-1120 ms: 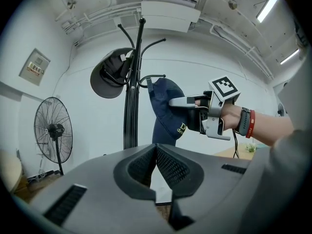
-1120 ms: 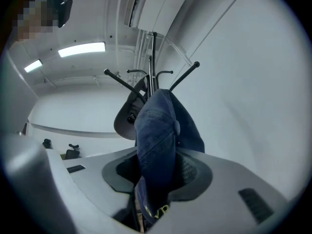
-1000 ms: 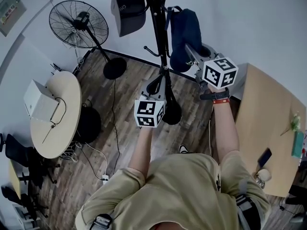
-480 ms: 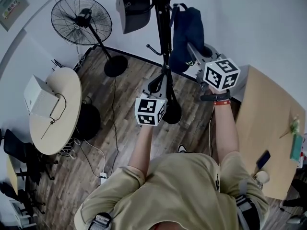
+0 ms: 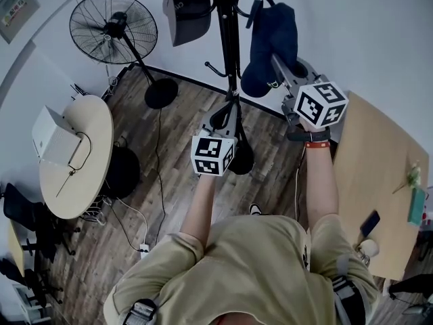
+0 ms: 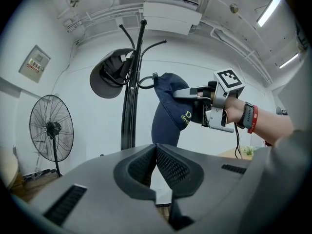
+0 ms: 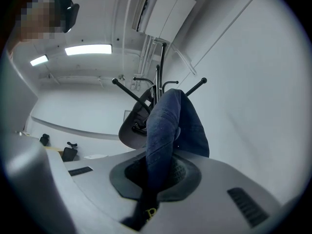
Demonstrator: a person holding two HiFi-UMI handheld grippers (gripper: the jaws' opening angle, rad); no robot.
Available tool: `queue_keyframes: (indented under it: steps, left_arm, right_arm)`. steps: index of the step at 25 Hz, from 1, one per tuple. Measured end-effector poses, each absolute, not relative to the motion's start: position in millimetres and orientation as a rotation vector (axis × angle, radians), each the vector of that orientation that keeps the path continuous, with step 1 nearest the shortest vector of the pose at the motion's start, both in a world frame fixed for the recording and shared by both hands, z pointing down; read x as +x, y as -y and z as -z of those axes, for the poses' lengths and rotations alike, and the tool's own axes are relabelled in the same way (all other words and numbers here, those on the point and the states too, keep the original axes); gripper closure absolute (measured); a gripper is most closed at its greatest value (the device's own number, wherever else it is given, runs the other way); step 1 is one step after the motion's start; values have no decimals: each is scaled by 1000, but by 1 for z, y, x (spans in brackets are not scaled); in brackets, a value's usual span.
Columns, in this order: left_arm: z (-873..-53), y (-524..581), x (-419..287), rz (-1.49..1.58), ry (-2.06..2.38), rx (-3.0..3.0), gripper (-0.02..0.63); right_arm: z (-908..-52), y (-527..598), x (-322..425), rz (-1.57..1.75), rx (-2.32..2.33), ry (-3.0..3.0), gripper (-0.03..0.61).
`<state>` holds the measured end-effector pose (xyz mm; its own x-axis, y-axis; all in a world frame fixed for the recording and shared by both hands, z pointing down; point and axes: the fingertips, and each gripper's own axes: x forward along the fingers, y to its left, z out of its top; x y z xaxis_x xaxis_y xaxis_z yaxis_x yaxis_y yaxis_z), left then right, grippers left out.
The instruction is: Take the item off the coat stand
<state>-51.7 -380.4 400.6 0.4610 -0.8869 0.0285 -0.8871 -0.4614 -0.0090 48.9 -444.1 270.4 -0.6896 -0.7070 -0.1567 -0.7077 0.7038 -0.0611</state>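
Observation:
A navy blue cap hangs to the right of the black coat stand. In the left gripper view the cap's back end still touches a hook arm. My right gripper is shut on the cap's brim; the right gripper view shows the blue fabric pinched between the pads. A dark grey cap hangs on the stand's left side. My left gripper is lower, close to the pole, shut with nothing in it.
A standing fan is left of the stand. A round table carries a white box, with cables on the floor beside it. A wooden desk is at the right. The white wall is right behind the stand.
My right gripper and the navy cap have shifted right and a little up, away from the pole. The left gripper has hardly moved.

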Motion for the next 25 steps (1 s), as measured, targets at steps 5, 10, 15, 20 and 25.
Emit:
queue_keyframes:
  steps: [5,10,15,20,25]
  left_arm:
    - [-401,377,-48,-38,1610,2686,591]
    - [-403,375,-44,-54,1602,2691,591]
    - [-404,371,-37,-59,1590,2698,591]
    - [-403,371,-33,-54,1572,2711,591]
    - [-407,368,-32,-68,1580,2710,591]
  right_arm:
    - [-267,437,59,-2,-1170,-2707,552]
    - [-268,431,73,6,-1218,-2678,552]
    - [-279,424,87,13,-1282,-2669,552]
    - [-300,425,100,59,-1376,-2648,552]
    - [-330,416,104,101,-1457,-2652,552]
